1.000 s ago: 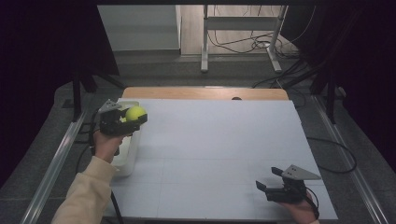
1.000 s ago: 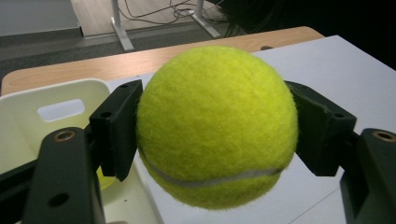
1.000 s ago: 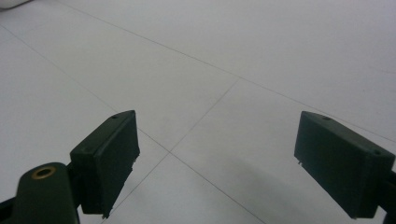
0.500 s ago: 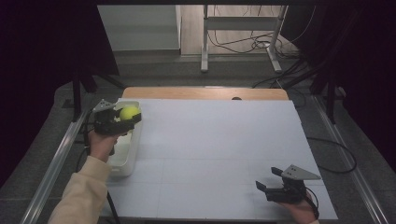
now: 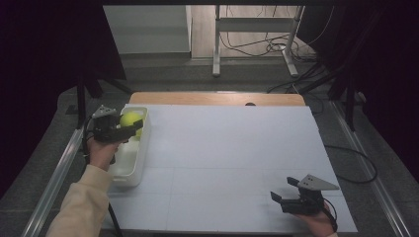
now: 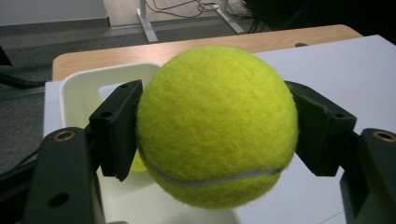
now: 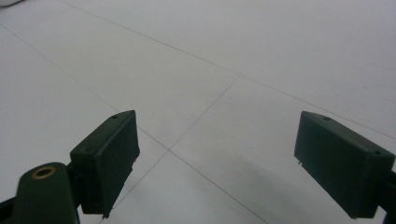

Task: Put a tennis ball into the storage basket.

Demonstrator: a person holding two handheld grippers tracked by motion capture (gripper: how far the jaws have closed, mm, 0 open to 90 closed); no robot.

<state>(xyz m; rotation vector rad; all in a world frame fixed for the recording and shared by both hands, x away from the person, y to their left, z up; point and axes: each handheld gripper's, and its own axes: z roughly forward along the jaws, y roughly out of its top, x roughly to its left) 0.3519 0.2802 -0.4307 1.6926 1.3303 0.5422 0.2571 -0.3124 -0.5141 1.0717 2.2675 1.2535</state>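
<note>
A yellow-green tennis ball sits between the jaws of my left gripper, which is shut on it, both pads pressing its sides. The ball hangs above the far end of a white bin at the table's left edge. A patch of yellow shows inside the bin below the left jaw; I cannot tell what it is. My right gripper rests low over the white table top near the front right, open, with nothing between its jaws.
A wooden strip runs along the table's far edge. Metal rails flank the table on both sides. Behind it are a stand and cables on the floor.
My left gripper has carried the tennis ball slightly leftward, further over the white bin. The right gripper has stayed where it was.
</note>
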